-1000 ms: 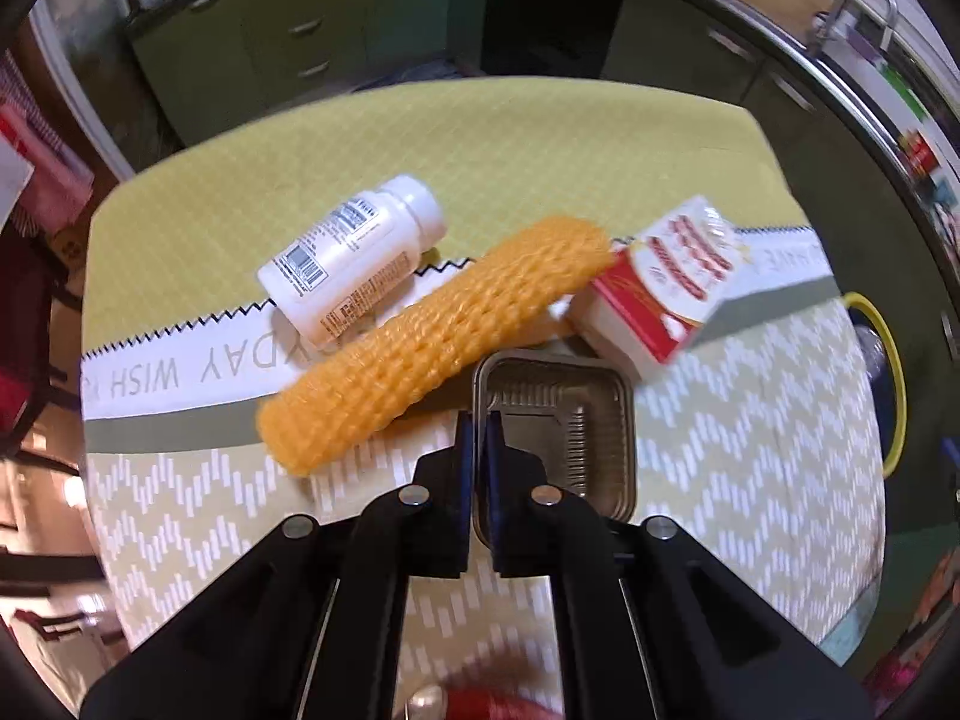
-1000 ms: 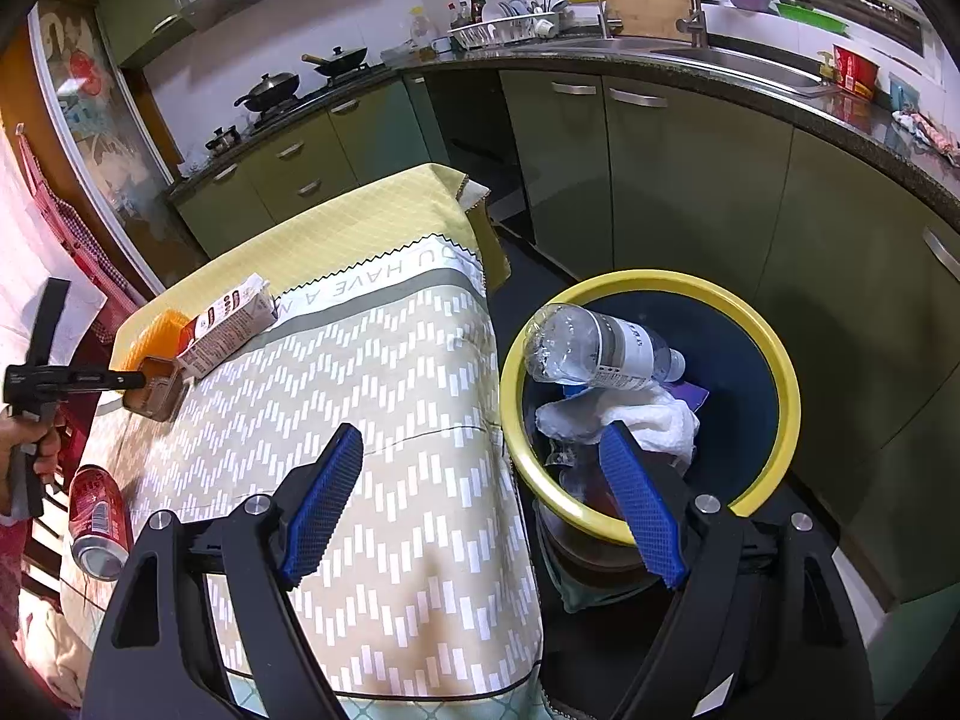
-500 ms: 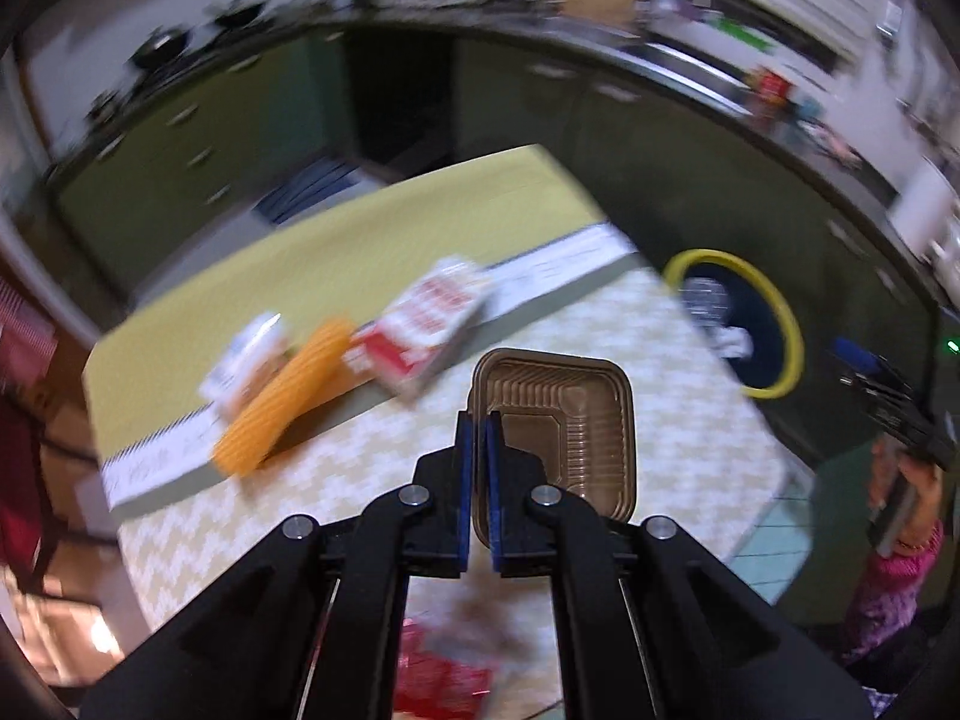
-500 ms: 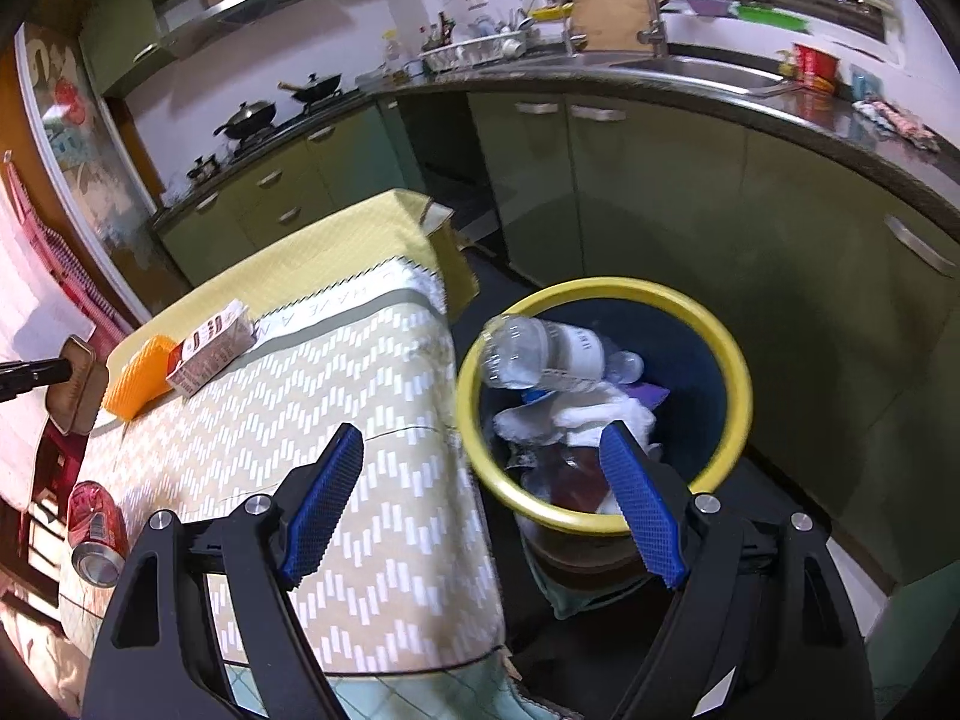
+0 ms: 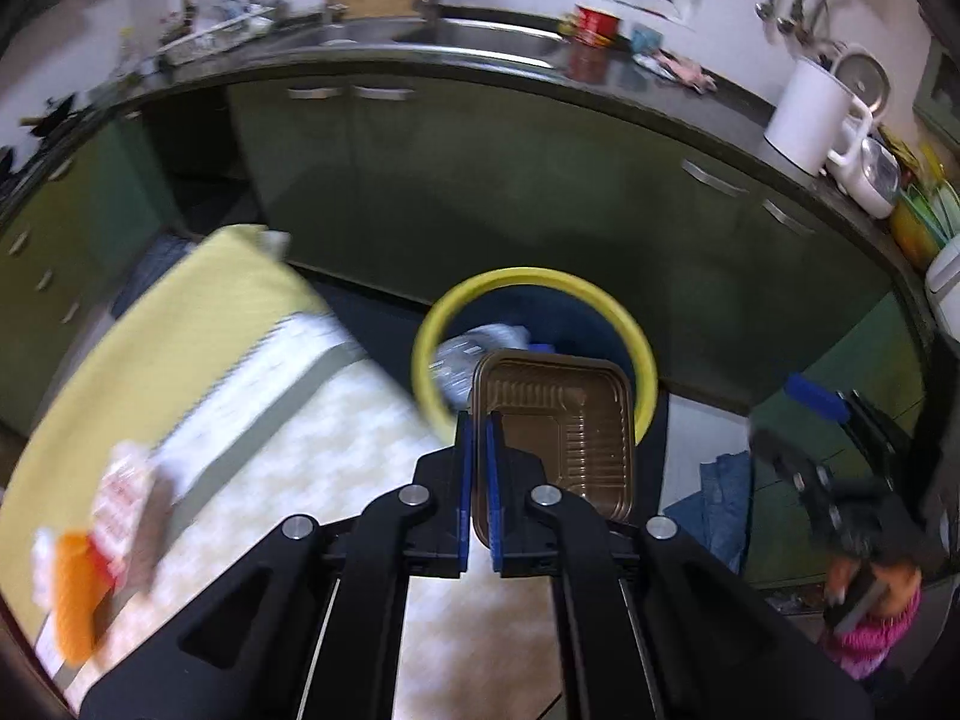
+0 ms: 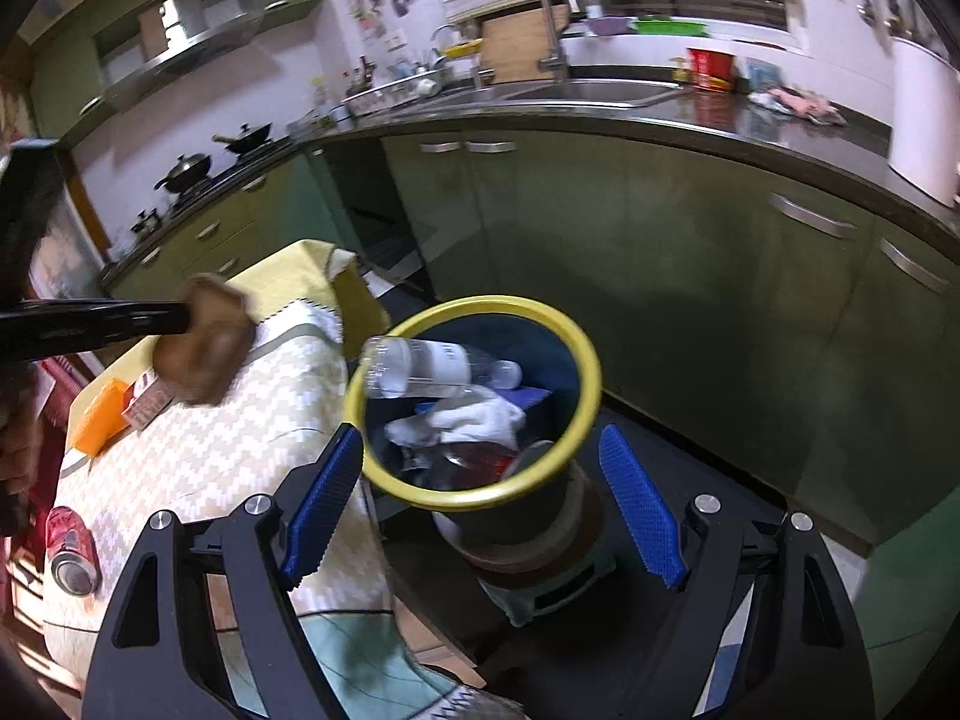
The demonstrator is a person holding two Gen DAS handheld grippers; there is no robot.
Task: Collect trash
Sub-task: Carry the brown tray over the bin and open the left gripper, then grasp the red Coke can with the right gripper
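The left gripper (image 5: pixel 478 474) is clamped on the brown tray's (image 5: pixel 564 438) rim, tray in the air between tabletop (image 5: pixel 312 456) and bin (image 5: pixel 642 360). Best to get it fully over the opening before letting go. The right gripper (image 6: pixel 480 504) is wide open, empty.

Left wrist view looks steeply down from over the desk (image 5: pixel 198 372). Right wrist view sits nearer the bin (image 6: pixel 591 387). Both share the bin (image 5: pixel 642 360) at 12 o'clock.
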